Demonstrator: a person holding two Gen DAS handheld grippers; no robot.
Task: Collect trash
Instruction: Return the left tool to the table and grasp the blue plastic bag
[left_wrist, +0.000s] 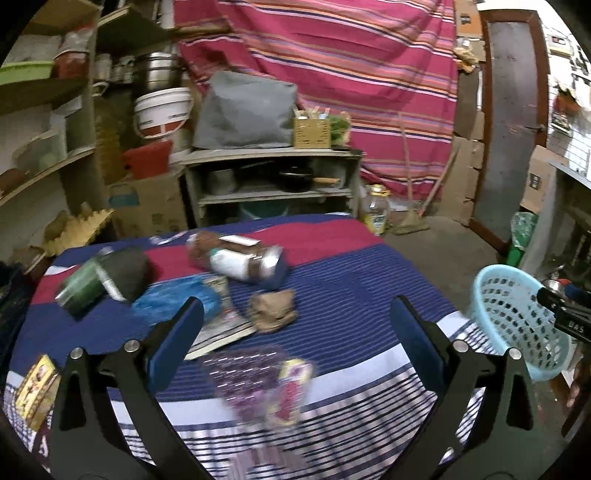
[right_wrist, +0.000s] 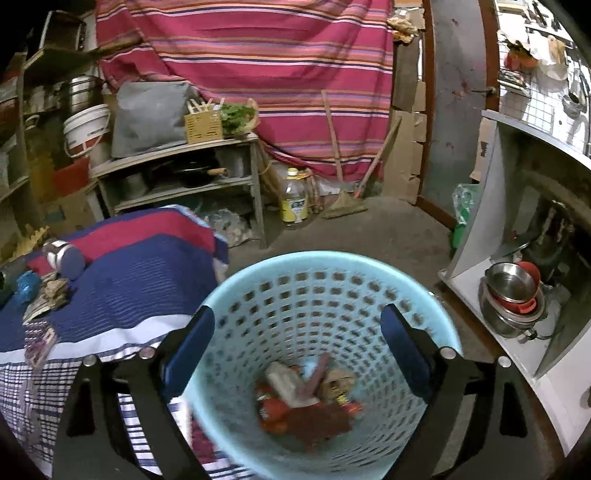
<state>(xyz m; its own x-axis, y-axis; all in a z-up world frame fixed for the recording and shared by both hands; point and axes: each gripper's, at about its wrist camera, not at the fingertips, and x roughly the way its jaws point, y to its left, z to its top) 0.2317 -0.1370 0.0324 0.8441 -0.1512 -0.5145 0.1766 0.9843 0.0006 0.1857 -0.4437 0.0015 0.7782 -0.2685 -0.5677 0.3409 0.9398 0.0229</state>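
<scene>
Left gripper (left_wrist: 295, 321) jaws apart over table litter; right gripper (right_wrist: 297, 332) jaws apart above trash-filled basket (right_wrist: 332, 273)

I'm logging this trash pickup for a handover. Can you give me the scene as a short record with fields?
Surface: table under a blue, red and white striped cloth
Bin: light blue perforated plastic basket, beside the table
Bin contents: red wrappers and crumpled paper scraps
Left claw: open, empty, above the table
Right claw: open, empty, over the basket
Still on table: crumpled brown paper, blue plastic bag, purple-and-pink wrapper
</scene>
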